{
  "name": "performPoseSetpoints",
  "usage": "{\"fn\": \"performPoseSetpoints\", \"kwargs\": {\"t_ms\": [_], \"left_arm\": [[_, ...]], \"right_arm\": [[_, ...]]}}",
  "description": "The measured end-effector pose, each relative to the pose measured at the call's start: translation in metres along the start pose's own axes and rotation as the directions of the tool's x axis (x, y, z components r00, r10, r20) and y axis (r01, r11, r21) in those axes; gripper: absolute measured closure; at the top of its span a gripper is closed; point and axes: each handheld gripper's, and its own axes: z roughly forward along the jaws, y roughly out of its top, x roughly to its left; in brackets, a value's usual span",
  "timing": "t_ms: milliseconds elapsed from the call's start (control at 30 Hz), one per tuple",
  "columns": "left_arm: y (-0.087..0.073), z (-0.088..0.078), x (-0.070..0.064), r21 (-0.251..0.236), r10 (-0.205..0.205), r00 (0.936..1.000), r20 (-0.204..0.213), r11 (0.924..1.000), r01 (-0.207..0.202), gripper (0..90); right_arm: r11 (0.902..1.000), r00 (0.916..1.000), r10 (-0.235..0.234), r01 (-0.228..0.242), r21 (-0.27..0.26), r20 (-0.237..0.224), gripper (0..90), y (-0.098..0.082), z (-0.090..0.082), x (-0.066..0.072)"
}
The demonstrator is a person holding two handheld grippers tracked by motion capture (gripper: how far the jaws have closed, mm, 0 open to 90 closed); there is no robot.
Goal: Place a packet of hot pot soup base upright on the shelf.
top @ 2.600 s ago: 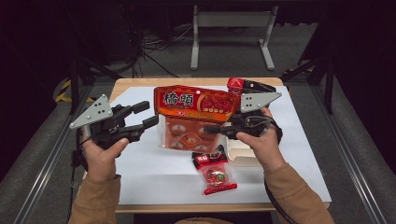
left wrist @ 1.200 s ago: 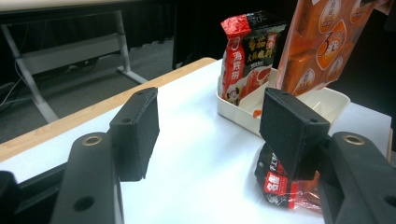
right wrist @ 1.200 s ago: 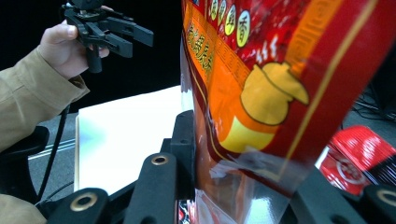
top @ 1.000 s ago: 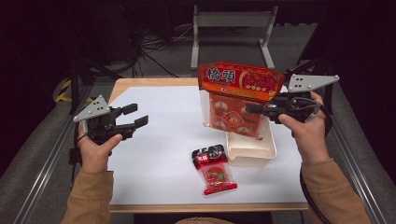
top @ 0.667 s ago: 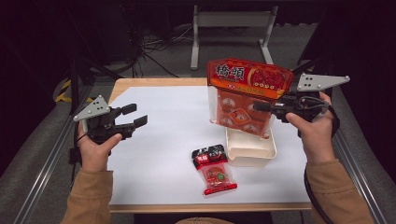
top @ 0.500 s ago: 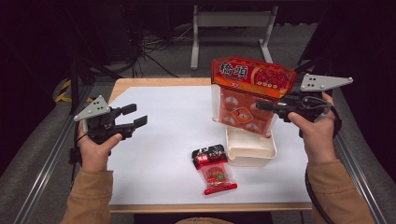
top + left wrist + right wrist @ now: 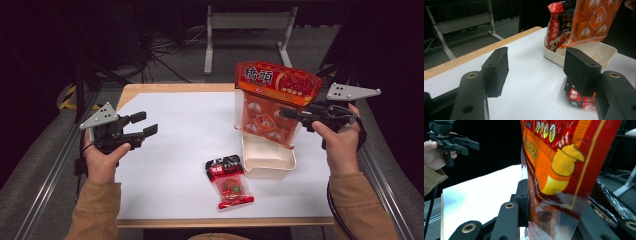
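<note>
So the right gripper has its fingers clamped on the big orange-red snack bag, pinching it at the bag's right edge, roughly mid-height. In the right gripper view you can see the clear lower part of the bag squeezed between the two black fingers, with the printed orange part rising above them. The bag hangs upright, its bottom edge dipping into the far end of the cream tray on the white bench. In the left gripper view there's another packet standing in that tray behind the bag.

The left gripper is well off to the left, hovering above the bench with fingers spread apart and nothing between them. A small red-and-black packet lies flat on the bench just beside the tray's near left corner, clear of both grippers.
</note>
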Motion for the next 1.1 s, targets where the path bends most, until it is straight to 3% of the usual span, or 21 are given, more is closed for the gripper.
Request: {"fn": "performPoseSetpoints", "kwargs": {"t_ms": [400, 567, 933, 1100], "left_arm": [[-0.001, 0.002, 0.000, 0.006, -0.004, 1.0000, 0.002, 1.0000, 0.004, 36.8], [-0.001, 0.002, 0.000, 0.009, -0.006, 1.0000, 0.003, 0.9999, 0.006, 36.7], [-0.002, 0.005, 0.000, 0.015, -0.004, 1.0000, 0.007, 0.9999, 0.004, 36.5], [-0.002, 0.004, 0.000, 0.012, -0.005, 1.0000, 0.006, 0.9999, 0.005, 36.4]], "right_arm": [[0.9980, 0.9972, 0.060, -0.059, -0.024, 0.044, 70.2, -0.024, 0.003, -0.008], [0.9968, 0.9927, 0.075, -0.072, -0.035, 0.094, 70.2, -0.031, 0.004, -0.005], [0.9985, 0.9862, 0.049, -0.052, 0.017, 0.158, 70.2, -0.039, 0.013, -0.002], [0.9980, 0.9858, 0.037, -0.045, 0.045, 0.164, 70.2, -0.044, 0.019, -0.001]]}}
